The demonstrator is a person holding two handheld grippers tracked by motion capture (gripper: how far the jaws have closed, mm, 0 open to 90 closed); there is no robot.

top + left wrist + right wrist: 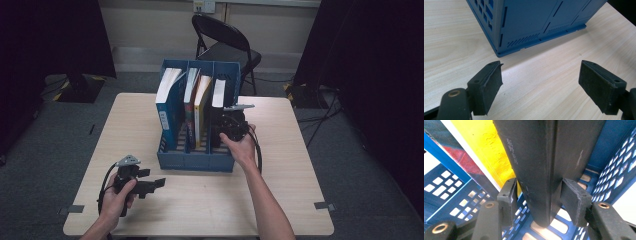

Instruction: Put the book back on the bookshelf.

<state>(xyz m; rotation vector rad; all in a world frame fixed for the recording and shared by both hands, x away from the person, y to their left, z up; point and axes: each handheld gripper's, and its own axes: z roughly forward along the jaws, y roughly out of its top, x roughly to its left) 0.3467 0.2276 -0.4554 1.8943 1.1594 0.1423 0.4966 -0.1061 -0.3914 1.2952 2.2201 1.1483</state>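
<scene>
Where the blue rack (197, 161) walls it in, black book's (544, 170) lower cover hidden.

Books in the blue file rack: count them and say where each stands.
4. A blue book in the left slot, a colourful one and a yellow one in the middle, a black book on the right. Others may be hidden.

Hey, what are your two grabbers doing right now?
Left gripper open, idle on the table. Right gripper closed on the black book in the blue file rack. Yellow book close alongside.
</scene>
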